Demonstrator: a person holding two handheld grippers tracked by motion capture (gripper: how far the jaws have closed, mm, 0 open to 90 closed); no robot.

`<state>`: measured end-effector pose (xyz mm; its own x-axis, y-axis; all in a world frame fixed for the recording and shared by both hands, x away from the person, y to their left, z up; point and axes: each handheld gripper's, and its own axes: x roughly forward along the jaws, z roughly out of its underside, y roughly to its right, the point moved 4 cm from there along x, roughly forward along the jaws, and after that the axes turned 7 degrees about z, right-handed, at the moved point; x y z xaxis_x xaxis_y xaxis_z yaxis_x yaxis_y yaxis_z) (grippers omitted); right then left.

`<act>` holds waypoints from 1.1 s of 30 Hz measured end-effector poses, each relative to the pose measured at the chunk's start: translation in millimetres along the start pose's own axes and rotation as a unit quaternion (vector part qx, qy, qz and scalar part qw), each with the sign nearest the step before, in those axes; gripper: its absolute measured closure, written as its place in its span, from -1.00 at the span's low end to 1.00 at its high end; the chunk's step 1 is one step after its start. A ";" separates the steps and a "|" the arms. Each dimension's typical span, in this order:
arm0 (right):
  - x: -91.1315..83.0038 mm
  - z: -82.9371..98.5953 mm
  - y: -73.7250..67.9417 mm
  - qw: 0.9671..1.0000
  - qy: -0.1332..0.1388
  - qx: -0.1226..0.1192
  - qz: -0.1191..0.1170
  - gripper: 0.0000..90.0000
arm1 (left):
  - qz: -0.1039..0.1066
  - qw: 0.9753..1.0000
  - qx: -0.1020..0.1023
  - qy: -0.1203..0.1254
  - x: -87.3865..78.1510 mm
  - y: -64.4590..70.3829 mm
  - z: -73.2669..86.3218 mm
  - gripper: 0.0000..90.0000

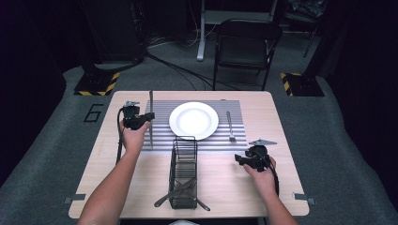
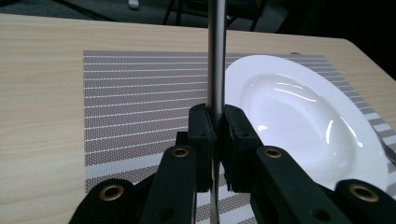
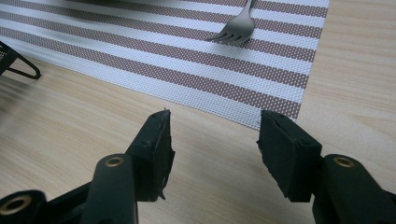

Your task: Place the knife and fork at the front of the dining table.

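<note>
While your left gripper is clamping the knife upright over the placemat, left of the plate, you are placing it; lowering it flat comes next. Your right gripper is idling with jaws apart.

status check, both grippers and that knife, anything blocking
Left gripper shut on knife, held over placemat left of plate. Right gripper open, empty, near fork. Nothing blocking.
</note>
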<state>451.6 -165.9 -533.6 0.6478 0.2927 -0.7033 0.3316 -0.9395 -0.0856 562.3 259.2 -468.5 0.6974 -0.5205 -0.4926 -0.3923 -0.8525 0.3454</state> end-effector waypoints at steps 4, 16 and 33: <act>0.0 0.3 0.5 1.000 -0.001 0.001 0.000 -0.02 | -0.008 1.000 0.005 -0.002 6.6 0.1 -2.3 0.84; -0.2 0.2 0.7 1.000 -0.001 0.004 -0.005 -0.02 | -0.034 0.999 -0.005 -0.003 30.2 6.0 -3.8 0.84; -1.9 0.3 3.8 1.000 0.004 0.008 -0.009 -0.02 | -0.095 0.994 -0.053 -0.025 69.4 -4.7 8.5 0.83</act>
<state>451.4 -170.1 -532.7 0.6475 0.3118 -0.6954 0.3330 -0.9365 -0.1098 607.4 226.7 -511.1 0.7218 -0.3543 -0.5946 -0.1883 -0.9272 0.3239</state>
